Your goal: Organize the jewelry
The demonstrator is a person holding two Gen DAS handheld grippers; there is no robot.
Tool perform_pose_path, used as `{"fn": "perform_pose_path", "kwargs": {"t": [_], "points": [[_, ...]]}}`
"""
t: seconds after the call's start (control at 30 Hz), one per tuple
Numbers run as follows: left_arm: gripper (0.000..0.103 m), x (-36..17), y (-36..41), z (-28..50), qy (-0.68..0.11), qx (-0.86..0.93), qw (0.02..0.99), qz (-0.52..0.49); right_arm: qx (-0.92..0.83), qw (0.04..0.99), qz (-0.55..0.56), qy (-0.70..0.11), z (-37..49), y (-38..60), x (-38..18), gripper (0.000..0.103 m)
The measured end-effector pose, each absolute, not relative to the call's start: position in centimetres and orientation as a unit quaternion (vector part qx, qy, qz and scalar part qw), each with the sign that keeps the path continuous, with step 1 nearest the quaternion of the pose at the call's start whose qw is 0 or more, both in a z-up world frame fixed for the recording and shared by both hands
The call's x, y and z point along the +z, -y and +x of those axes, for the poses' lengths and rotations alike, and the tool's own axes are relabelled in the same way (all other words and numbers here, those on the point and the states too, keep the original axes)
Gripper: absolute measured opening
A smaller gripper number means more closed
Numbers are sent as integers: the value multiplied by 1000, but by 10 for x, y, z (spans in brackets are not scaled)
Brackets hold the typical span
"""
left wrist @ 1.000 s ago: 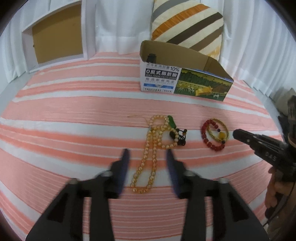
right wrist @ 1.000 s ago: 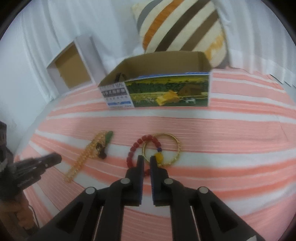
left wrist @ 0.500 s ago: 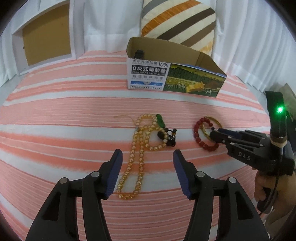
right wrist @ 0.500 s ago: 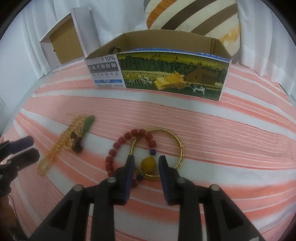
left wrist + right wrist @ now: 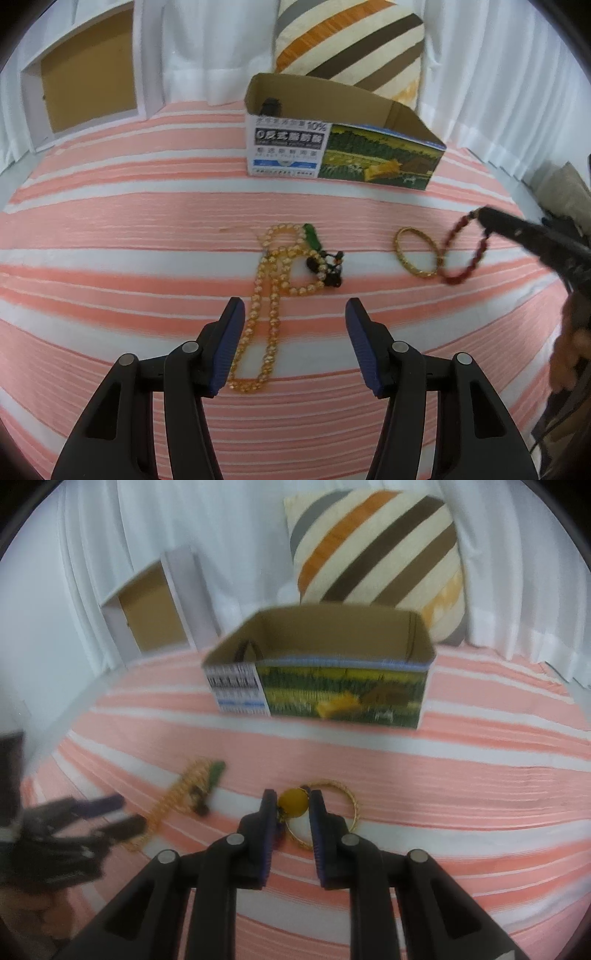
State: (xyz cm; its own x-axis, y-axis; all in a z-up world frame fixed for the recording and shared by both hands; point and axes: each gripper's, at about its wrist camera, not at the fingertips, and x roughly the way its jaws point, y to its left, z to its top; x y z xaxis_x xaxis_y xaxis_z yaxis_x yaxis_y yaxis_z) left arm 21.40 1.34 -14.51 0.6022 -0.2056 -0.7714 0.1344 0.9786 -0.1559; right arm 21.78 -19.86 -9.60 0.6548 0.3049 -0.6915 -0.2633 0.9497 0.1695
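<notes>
The right gripper (image 5: 291, 806) pinches the yellow bead (image 5: 293, 802) of the red bead bracelet (image 5: 463, 249), having just closed further onto it; the loop hangs clear of the striped bed cover (image 5: 110, 229) beside the gold bangle (image 5: 417, 254), and whether they touch is unclear. The left gripper (image 5: 293, 345) is spread and empty over the amber bead necklace (image 5: 271, 306), which lies flat on the bed with a green pendant (image 5: 311, 236).

The risk, as I judge it: the grip sits on one round bead — it could roll out on the way to the cardboard box (image 5: 343, 147). The swinging loop might also snag the bangle and drag it along.

On the box, "10%" reads clearly — the Chinese characters beneath are too blurred to make out.
</notes>
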Motion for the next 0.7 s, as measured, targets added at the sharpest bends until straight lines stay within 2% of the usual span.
{"fn": "perform_pose_path", "kwargs": {"t": [0.2,0.37,0.4,0.43,0.47,0.5,0.57,0.7], "points": [[59,-144,9,228,-431,-122,894,-28,147,918,37,-367,200,216,-69,18],[56,-156,41,250,-435,-121,892,16,135,913,29,-384,187,223,-84,18],[52,-159,46,253,-435,-118,892,24,134,911,33,-389,185,225,-89,18],[39,-162,51,257,-436,-114,892,35,132,908,38,-396,184,227,-94,18],[19,-165,55,259,-438,-113,891,43,132,906,39,-399,183,228,-98,18],[8,-168,60,261,-439,-113,890,53,131,906,40,-401,182,229,-101,18],[2,-169,65,262,-432,-111,892,66,131,904,39,-405,179,231,-105,18],[0,-148,49,253,-407,-127,904,25,128,905,41,-403,173,234,-106,18]]}}
